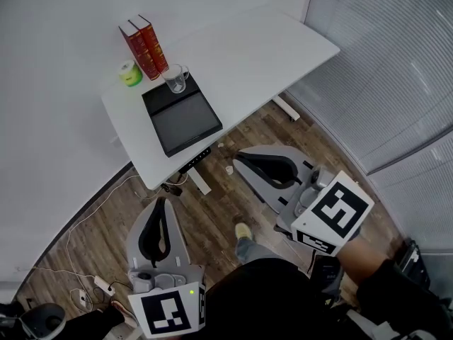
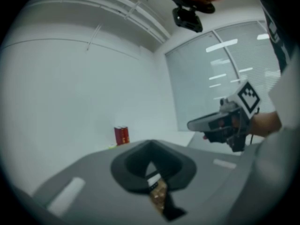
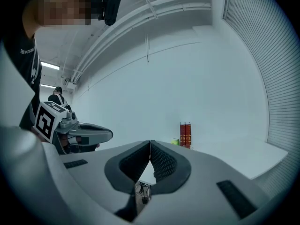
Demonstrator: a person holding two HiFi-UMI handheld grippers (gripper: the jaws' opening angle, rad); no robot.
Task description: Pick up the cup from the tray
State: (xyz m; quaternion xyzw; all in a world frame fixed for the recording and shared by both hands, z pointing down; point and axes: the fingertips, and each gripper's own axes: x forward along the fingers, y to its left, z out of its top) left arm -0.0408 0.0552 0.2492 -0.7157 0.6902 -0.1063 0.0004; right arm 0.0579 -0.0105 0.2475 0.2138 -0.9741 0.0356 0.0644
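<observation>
Left gripper (image 1: 162, 202), right gripper (image 1: 238, 156): both closed.

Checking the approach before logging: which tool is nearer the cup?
Right, by a little. The right tool is just off the table, short of the cup; the left tool is farther back.

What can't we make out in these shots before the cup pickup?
- Cup: head view, too small to tell whether anything is in it; not discernible in either gripper view.
- Tray: hidden in both gripper views behind the bodies of the left gripper and right gripper.
- Books: spine print too small in every view.
- Green roll: too small to identify.
- Left gripper view: blurred throughout.
</observation>
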